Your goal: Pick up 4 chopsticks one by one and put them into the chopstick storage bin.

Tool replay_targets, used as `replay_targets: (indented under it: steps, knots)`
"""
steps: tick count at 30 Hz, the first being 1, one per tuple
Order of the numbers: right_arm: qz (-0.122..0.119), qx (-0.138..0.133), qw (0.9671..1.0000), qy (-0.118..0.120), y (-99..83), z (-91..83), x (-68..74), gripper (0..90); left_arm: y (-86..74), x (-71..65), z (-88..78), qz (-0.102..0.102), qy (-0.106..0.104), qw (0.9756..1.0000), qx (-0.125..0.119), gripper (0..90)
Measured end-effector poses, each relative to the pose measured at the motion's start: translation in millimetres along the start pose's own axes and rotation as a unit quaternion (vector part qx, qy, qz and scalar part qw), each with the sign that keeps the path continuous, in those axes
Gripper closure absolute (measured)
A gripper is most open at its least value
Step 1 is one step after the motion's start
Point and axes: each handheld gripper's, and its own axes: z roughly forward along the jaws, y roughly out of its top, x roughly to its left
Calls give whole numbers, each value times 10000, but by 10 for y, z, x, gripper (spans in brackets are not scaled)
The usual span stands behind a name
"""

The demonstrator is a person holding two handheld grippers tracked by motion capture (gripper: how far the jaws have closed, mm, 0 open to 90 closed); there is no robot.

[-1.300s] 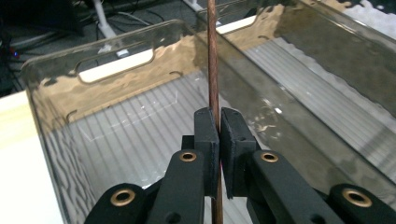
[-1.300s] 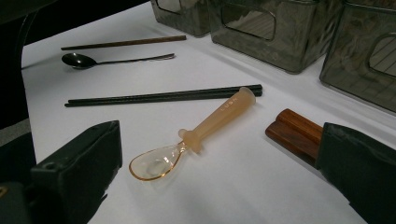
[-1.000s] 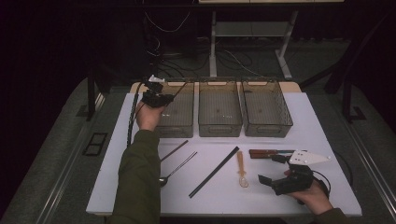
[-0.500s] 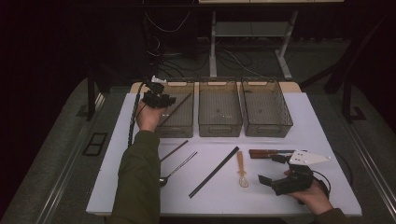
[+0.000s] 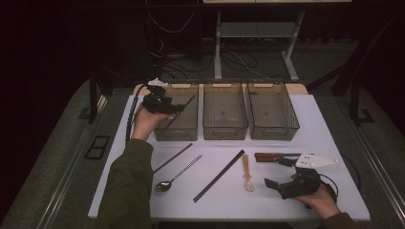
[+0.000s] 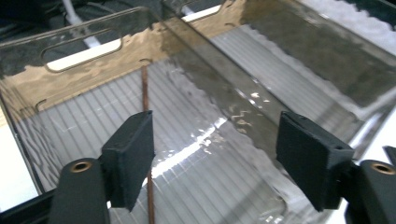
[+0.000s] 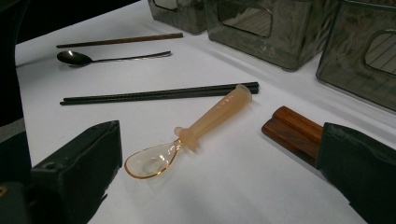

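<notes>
beside bins (image 5: 225,114), scattered cutlery (image 5: 176,177)

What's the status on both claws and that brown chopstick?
Left claw open, just released. Brown chopstick leaning in the left bin. Right claw open over the amber spoon. Nothing in the way.

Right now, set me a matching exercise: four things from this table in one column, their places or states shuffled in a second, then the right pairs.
Things:
1. brown chopstick
2. metal spoon
3. amber spoon
4. left gripper

Places or states:
A. on the table in front of the right gripper, bowl toward it
B. over the left bin, jaws apart, nothing between the pads
C. leaning inside the left bin
D. on the table beside the person's left sleeve

Pairs: 1-C, 2-D, 3-A, 4-B
</notes>
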Motion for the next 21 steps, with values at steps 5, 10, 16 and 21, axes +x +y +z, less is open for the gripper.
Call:
replay_targets:
  steps: [5,10,16,21]
  knots:
    - [-31,72,10000,-9,-3,22,0,7,-67,-122,-131,114,-114,9998,-90,207]
    - [-82,154,9998,7,-8,61,-14,7,-163,-223,-231,219,-176,9995,-115,174]
    - [-63,166,9998,34,-14,57,-47,7,-310,-336,-340,332,-233,9990,-186,149]
    - [-45,156,9999,32,-13,55,-55,7,-446,-432,-407,382,-266,9986,-238,139]
